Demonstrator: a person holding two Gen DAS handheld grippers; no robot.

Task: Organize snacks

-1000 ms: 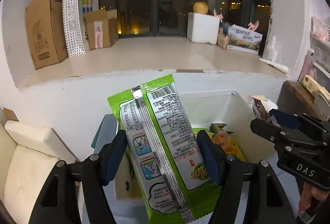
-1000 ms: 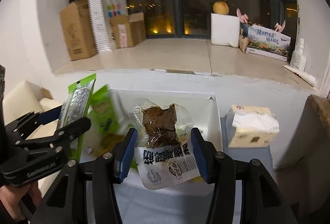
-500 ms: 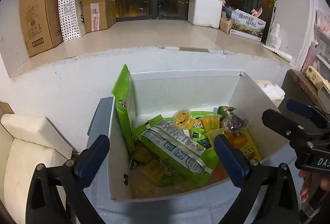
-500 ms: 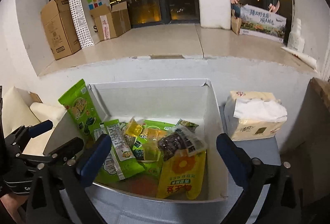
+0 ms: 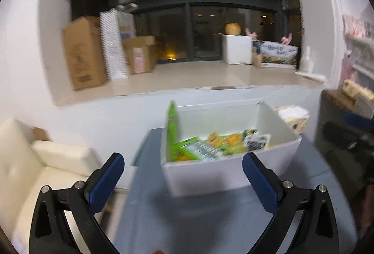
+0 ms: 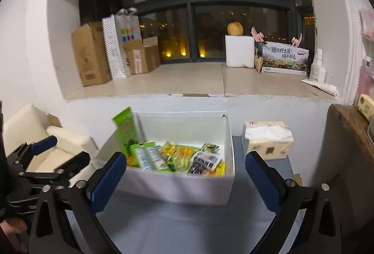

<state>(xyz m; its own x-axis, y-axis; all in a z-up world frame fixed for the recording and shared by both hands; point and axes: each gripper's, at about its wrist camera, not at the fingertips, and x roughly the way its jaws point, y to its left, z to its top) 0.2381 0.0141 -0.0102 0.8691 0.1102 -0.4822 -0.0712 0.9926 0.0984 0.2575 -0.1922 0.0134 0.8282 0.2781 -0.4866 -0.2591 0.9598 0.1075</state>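
Note:
A white open box (image 6: 177, 186) (image 5: 224, 174) stands on a blue-grey table and holds several snack packets. A green packet (image 6: 125, 130) (image 5: 172, 123) leans upright against its left wall. A green-and-white packet (image 6: 149, 157) and a dark packet with a white label (image 6: 205, 161) lie among yellow packets. My left gripper (image 5: 183, 180) is open and empty, held back in front of the box. My right gripper (image 6: 185, 180) is open and empty, also in front of the box. The left gripper also shows in the right wrist view (image 6: 51, 160), at the far left.
A tissue pack (image 6: 267, 139) stands right of the box. A cream sofa (image 5: 35, 165) is at the left. A wooden shelf (image 6: 350, 120) is at the right. Cardboard boxes (image 6: 91, 55) and a white foam box (image 6: 239, 50) stand on the window ledge.
Both grippers let their packets go into the box, opened wide, and have since pulled back and up from the box. The left view is blurred by motion.

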